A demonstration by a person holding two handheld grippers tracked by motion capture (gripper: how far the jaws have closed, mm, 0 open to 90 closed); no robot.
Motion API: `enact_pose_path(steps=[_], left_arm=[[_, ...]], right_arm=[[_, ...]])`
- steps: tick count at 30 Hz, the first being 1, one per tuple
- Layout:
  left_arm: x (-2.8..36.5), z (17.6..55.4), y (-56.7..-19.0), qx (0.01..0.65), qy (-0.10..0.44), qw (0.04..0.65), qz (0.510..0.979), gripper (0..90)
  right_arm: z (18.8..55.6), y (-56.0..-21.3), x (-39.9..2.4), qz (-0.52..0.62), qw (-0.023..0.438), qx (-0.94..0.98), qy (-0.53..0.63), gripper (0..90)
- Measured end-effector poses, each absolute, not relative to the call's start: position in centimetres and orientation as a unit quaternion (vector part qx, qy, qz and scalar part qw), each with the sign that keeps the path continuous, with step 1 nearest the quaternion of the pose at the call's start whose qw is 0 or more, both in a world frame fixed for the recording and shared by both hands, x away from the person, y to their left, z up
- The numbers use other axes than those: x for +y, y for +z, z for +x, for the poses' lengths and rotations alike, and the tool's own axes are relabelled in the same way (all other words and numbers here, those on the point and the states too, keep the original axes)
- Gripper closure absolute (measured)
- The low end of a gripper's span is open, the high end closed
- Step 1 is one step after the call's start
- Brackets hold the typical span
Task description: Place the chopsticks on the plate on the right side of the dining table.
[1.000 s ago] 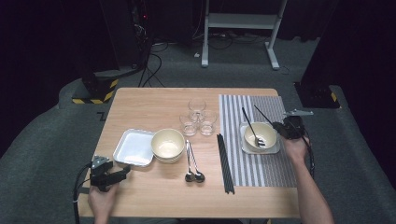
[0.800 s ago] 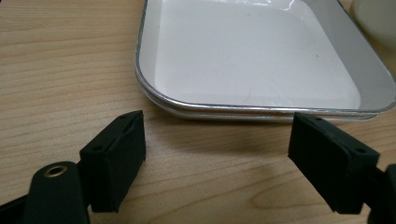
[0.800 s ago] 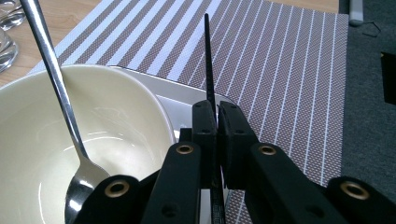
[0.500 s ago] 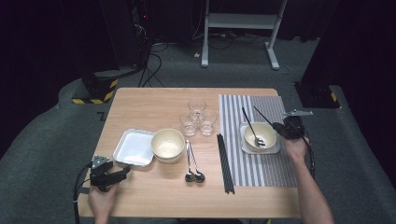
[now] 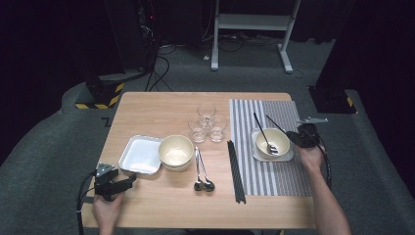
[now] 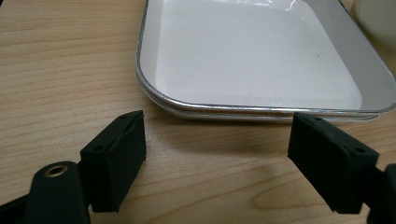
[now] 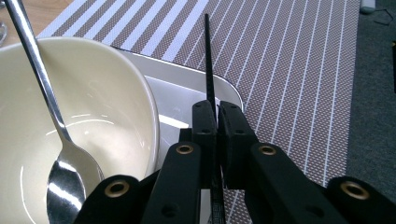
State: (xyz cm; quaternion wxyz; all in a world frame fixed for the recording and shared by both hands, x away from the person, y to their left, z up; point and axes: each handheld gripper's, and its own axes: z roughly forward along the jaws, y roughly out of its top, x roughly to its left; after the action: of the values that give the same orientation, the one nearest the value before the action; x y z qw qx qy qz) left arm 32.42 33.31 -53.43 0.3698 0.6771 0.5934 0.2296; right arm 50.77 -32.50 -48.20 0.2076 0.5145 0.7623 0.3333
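Jaws of the right gripper [image 7: 212, 116] pinch a black chopstick [image 7: 208, 60] beside a cream bowl [image 7: 93, 93] holding a spoon [image 7: 70, 172]. Left gripper [image 6: 219, 158] jaws stand wide before an empty white tray [image 6: 261, 60], its far edge cut off.

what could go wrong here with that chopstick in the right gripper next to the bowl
The right gripper is shut on a thin black chopstick, gripped close to one end, so it could pivot or slip as it is set down. The long free end reaches past the bowl, which holds a spoon; a sideways swing might knock either. The other chopsticks lie far off, so pairing means a long carry.
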Motion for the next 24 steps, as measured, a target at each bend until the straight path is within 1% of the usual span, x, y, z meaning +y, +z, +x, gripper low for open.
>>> enact_pose_path(steps=[14, 24], left_arm=[[33.3, 32.4, -53.4, 0.592, 0.230, 0.368, 0.679, 19.3], [33.3, 32.4, -53.4, 0.592, 0.230, 0.368, 0.679, 19.3]], right_arm=[[51.0, -49.0, -32.6, 0.513, 0.193, 0.772, 0.322, 85.7], [51.1, -49.3, -32.6, 0.510, 0.190, 0.776, 0.320, 85.7]])
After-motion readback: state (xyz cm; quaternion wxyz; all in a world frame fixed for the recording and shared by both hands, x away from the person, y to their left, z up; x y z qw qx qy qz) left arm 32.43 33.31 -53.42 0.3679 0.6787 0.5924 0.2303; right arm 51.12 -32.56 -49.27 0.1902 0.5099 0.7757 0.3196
